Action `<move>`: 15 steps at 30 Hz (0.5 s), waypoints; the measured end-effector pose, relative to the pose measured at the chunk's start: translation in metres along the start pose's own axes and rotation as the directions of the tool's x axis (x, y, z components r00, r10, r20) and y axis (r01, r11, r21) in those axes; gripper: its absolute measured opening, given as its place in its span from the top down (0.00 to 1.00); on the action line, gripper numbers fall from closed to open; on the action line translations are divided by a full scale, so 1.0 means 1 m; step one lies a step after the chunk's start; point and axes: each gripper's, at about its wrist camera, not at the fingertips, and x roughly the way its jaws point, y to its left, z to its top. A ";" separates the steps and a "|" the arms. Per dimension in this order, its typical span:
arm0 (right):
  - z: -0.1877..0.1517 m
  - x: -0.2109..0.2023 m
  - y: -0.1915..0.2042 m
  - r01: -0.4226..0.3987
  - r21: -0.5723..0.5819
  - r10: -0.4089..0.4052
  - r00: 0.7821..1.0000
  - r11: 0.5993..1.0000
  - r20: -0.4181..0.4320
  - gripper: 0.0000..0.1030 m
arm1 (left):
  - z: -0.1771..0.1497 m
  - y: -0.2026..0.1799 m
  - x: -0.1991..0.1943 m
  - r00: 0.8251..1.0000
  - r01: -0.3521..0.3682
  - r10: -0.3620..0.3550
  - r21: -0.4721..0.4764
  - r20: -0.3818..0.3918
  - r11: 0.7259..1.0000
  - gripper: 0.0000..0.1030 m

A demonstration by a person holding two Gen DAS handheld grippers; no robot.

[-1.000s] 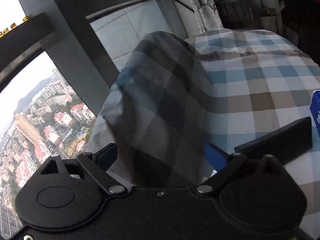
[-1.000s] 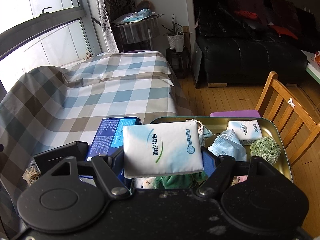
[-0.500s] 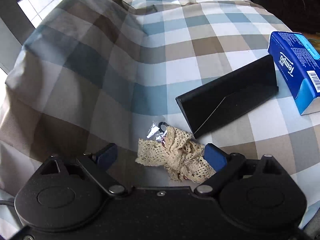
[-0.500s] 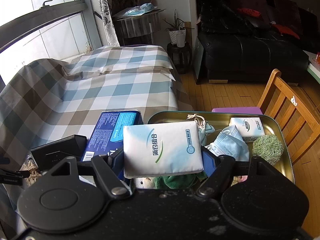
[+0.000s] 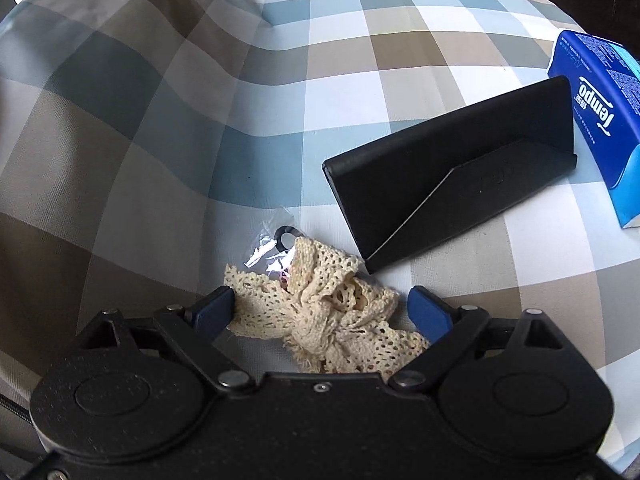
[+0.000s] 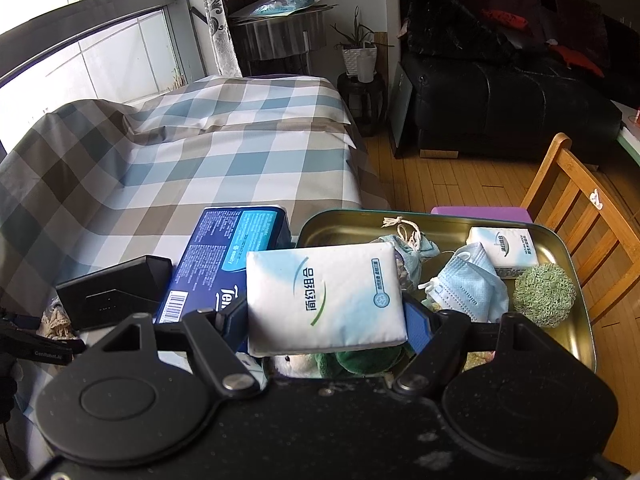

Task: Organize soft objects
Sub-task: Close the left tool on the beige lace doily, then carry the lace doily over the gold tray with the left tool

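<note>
Right gripper (image 6: 326, 314) clamps one tissue pack (image 6: 324, 300); left gripper (image 5: 320, 306) gapes around one lace cloth (image 5: 320, 316).

Pretty clearly someone's living room: black leather sofa (image 6: 500, 96), wooden chair (image 6: 576, 200), wood floor, potted plant (image 6: 360, 56) by the curtained window (image 6: 100, 40), checked tablecloth (image 6: 224, 140).

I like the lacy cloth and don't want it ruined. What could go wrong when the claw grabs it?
The left gripper straddles the cream lace cloth, jaws open. Closing might also catch the clear plastic bit tucked against the cloth. The black case lies close and could get nudged. The right gripper holds a white tissue pack that might slip.
</note>
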 end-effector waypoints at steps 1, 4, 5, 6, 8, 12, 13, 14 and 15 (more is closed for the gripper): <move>0.000 0.001 0.001 0.000 -0.003 0.000 1.000 1.000 -0.003 0.27 | 0.001 0.002 0.001 1.000 0.008 -0.008 -0.009 -0.002 1.000 0.12; 0.000 0.002 0.004 0.002 -0.012 -0.002 1.000 1.000 -0.005 0.27 | 0.000 0.004 0.000 1.000 0.025 -0.025 -0.024 -0.005 0.999 0.16; 0.001 0.002 0.004 0.002 -0.013 -0.002 1.000 1.000 -0.004 0.27 | -0.001 0.005 -0.001 0.999 0.031 -0.031 -0.032 -0.007 0.999 0.20; 0.001 0.002 0.004 0.003 -0.013 -0.003 1.000 1.000 -0.003 0.27 | -0.001 0.005 -0.001 0.999 0.030 -0.030 -0.037 -0.009 0.999 0.21; 0.001 0.001 0.005 0.004 -0.011 -0.004 1.000 1.000 -0.001 0.27 | -0.002 0.004 -0.004 1.000 0.026 -0.027 -0.045 -0.013 0.999 0.29; 0.001 -0.001 0.003 0.005 -0.005 -0.005 1.000 1.000 0.006 0.27 | -0.003 0.004 -0.011 0.999 0.026 -0.028 -0.068 -0.029 0.997 0.42; 0.001 -0.001 0.002 0.006 -0.003 -0.006 1.000 1.000 0.008 0.27 | -0.003 0.004 -0.013 0.999 0.034 -0.037 -0.083 -0.037 0.996 0.44; 0.001 -0.003 0.001 0.007 0.000 -0.007 1.000 1.000 0.010 0.27 | -0.004 0.004 -0.015 0.998 0.040 -0.044 -0.094 -0.044 0.995 0.44; 0.001 -0.004 0.000 0.008 0.003 -0.008 1.000 1.000 0.012 0.27 | -0.004 0.003 -0.017 0.997 0.045 -0.051 -0.109 -0.054 0.993 0.45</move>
